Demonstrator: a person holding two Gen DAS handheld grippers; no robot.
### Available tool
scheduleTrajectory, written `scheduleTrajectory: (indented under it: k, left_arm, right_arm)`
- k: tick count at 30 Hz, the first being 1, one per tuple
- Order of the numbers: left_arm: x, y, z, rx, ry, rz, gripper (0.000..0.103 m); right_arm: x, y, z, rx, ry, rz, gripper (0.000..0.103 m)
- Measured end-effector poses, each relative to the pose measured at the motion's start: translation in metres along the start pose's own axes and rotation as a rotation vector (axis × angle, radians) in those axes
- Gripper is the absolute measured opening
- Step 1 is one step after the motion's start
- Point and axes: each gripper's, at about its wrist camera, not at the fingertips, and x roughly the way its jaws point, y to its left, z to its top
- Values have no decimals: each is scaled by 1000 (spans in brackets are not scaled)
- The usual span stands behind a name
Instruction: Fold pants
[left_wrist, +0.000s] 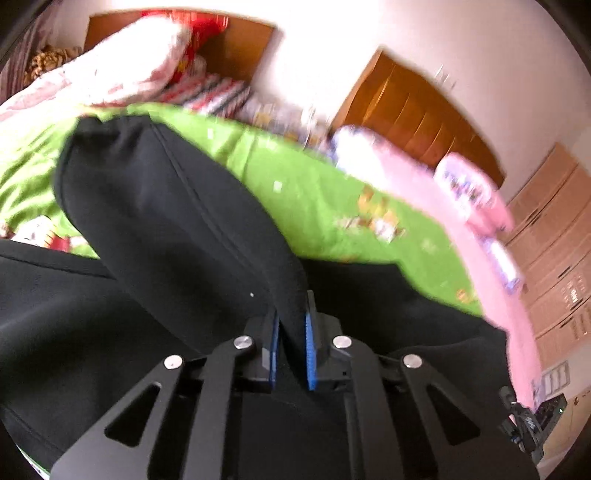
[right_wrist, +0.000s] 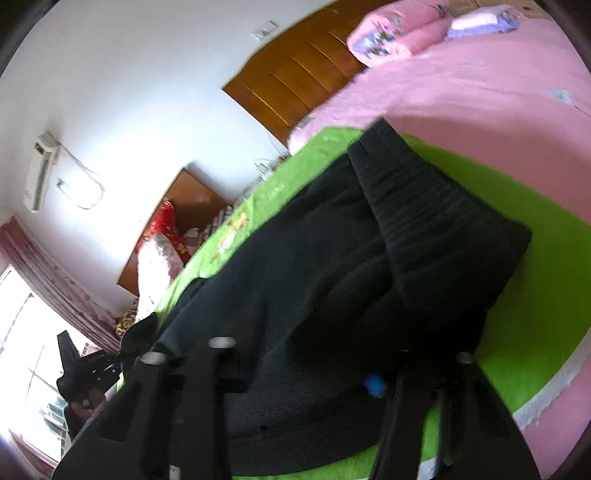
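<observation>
Black pants (left_wrist: 369, 295) lie spread on a green sheet (left_wrist: 314, 192). My left gripper (left_wrist: 291, 332) is shut on a fold of them, its blue pads (left_wrist: 309, 350) pinching the cloth. From the pads a long flap with a seam (left_wrist: 177, 206) rises up and to the left. In the right wrist view the pants (right_wrist: 295, 277) fill the middle, with the ribbed waistband (right_wrist: 443, 229) folded over on the right. Black cloth bunches between the fingers of my right gripper (right_wrist: 303, 373). Only a bit of blue pad (right_wrist: 375, 384) shows, so its grip is unclear.
Pink bedding (right_wrist: 461, 85) and pillows (right_wrist: 388, 37) lie beyond the sheet, under a wooden headboard (right_wrist: 295, 81). A second bed with a red and white quilt (left_wrist: 147, 62) stands at the back left. Cupboards (left_wrist: 554, 240) line the right wall. A bright window (right_wrist: 26, 350) is at the left.
</observation>
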Motion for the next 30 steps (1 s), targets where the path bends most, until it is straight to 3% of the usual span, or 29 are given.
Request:
scheduleTrajectory:
  k: [4,7,9,13,14,17,19,21,26,27,28,30]
  left_arm:
    - [-80,-13,-25,116,-242,-26,8]
    - [-117,-17,-58,165,-326,-27,8]
    - [-118,-10,-84,171,-314,3,8]
    - [-73,13,-136,190,-89,32,9]
    - [-68,16,-142,202,-69,47,11]
    - [-64,21,-144,211,-63,69,26]
    - [-67,26,-137,166,-69,42,64]
    - [-69,29,-132,131,-89,31,69]
    - [-57,38,-115,36,-53,-26,68]
    - [-53,36,-112,27,-41,-28,55]
    - [-46,37,-112,29,-23,-15,29]
    - [-40,34,-113,54,-23,4,16]
  right_arm:
    - [-17,16,27,-61,-50,60,30]
    - [-34,26,40,-122,-73,100,30]
    - [-30,14,38,-127,-12,90,30]
    - [-8,-26,13,-82,137,-27,31]
    - [-8,-35,8,-65,129,-8,31]
    - [-15,-42,6,-27,124,15,32]
    - [-17,-38,5,-39,137,-7,33]
    - [-20,-34,2,-47,141,-3,33]
    - [-31,-34,-14,-38,149,32,35]
    - [-32,-36,-15,-44,138,35,35]
    - [-32,-37,-15,-46,117,29,35]
    - [-32,-36,-13,-62,86,15,29]
